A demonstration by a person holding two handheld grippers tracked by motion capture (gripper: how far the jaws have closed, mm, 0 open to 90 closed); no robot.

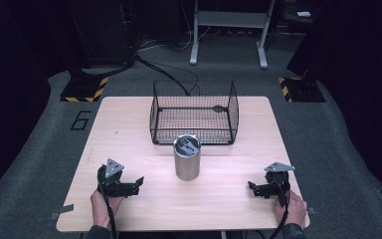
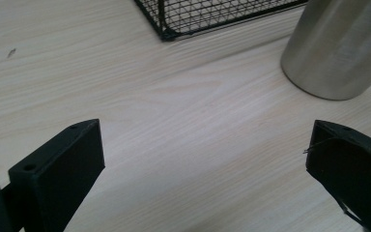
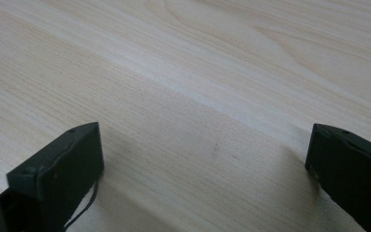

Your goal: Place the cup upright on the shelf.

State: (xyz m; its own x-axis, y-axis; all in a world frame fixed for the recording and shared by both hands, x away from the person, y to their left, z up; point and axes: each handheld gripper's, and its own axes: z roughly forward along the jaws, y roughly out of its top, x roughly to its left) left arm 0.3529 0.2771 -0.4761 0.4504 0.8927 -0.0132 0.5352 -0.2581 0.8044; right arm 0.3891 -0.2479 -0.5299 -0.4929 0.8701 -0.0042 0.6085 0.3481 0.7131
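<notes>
1 metal cylinder (image 1: 187, 157) | 1 wire basket (image 1: 194, 112) | 2 grippers: left gripper (image 1: 135, 184), right gripper (image 1: 253, 188)

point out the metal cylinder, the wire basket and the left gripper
metal cylinder (image 1: 187, 162), high view, middle of its side wall
wire basket (image 1: 194, 112), high view, front mesh wall
left gripper (image 1: 139, 183), high view, between its open jaws' tips

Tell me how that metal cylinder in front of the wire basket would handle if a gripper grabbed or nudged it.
The metal cylinder looks rigid, so it should not give under the jaws. Its smooth brushed wall may be slippery. It stands upright and taller than wide, so a high push could tip it, and then it would probably roll.
</notes>
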